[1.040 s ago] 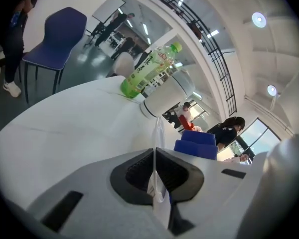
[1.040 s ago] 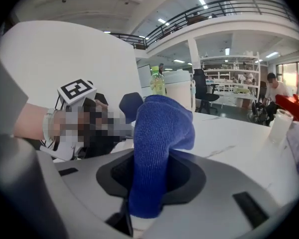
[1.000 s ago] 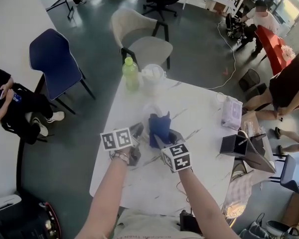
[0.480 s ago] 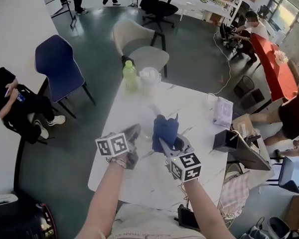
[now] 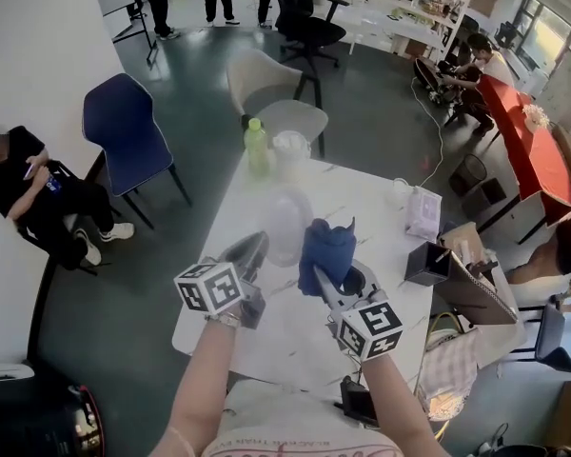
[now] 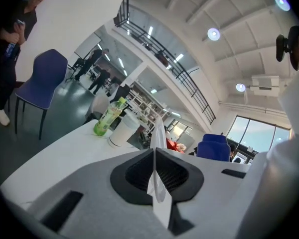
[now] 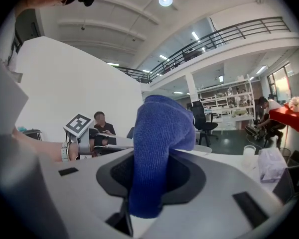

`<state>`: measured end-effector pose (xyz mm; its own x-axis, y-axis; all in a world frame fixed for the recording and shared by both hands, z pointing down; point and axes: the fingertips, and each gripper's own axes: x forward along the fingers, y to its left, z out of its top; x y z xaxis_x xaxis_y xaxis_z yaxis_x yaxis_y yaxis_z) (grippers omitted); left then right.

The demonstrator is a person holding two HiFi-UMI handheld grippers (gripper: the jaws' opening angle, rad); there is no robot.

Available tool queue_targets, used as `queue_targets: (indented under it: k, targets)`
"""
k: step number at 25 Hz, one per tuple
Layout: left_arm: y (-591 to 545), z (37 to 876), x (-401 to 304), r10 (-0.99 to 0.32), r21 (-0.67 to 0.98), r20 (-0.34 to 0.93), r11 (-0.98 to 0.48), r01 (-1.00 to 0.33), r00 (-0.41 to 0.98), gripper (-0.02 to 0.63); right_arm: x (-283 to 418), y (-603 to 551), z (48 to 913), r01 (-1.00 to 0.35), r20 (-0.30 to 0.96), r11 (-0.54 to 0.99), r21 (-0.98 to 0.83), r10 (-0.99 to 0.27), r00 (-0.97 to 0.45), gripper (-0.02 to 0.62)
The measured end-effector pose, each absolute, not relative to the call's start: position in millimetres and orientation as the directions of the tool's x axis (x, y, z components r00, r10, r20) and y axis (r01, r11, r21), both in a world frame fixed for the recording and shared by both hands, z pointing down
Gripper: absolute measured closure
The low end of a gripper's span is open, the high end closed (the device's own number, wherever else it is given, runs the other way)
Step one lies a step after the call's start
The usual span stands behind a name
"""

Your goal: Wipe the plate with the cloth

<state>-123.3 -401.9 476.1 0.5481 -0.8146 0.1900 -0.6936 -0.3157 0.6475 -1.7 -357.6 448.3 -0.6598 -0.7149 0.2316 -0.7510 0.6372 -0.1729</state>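
Note:
A thin, see-through plate point(image 5: 284, 221) hangs in the air over the white table point(image 5: 381, 208), held upright by its rim. My left gripper point(image 5: 258, 245) is shut on that rim; in the left gripper view the plate point(image 6: 158, 133) shows edge-on between the pads. Just right of it, my right gripper point(image 5: 321, 276) is shut on a bunched blue cloth point(image 5: 328, 246). The cloth point(image 7: 162, 148) fills the right gripper's jaws and stands up out of them. Cloth and plate are close together; I cannot tell whether they touch. The left gripper's marker cube point(image 7: 78, 125) shows in the right gripper view.
At the table's far end stand a green bottle point(image 5: 256, 146) and a white cup point(image 5: 290, 149). A tissue pack point(image 5: 423, 215) and a black box point(image 5: 428, 265) are at the right edge. A blue chair point(image 5: 124, 131) and a seated person point(image 5: 29, 188) are on the left.
Both grippers have risen from near the table top, taking the plate and the cloth up with them. The plate now stands higher and more upright beside the cloth.

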Motion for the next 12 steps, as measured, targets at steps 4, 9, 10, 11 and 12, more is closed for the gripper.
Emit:
queue_targets:
  k: [4, 9, 10, 11, 12]
  targets:
    - [-383, 455, -120, -0.834, 0.625, 0.144, -0.341, -0.702, 0.533, 0.592, 1, -344, 428, -0.744, 0.192, 0.646, -0.171, -0.719, -0.668, 0.48]
    - [-360, 437, -115, -0.836, 0.591, 0.111, -0.38, -0.711, 0.538, 0.592, 0, -332, 410, -0.741, 0.152, 0.655, -0.149, -0.725, -0.672, 0.48]
    - [-357, 434, -115, -0.836, 0.585, 0.106, -0.386, -0.713, 0.539, 0.592, -2, -330, 406, -0.735, 0.143, 0.661, -0.148, -0.721, -0.678, 0.48]
    - [-354, 431, -115, -0.836, 0.577, 0.101, -0.393, -0.716, 0.539, 0.592, -5, -328, 402, -0.726, 0.134, 0.672, -0.146, -0.713, -0.688, 0.48]
    - [-350, 428, -114, -0.836, 0.566, 0.096, -0.4, -0.72, 0.54, 0.592, -10, -325, 398, -0.712, 0.125, 0.688, -0.141, -0.702, -0.702, 0.48]
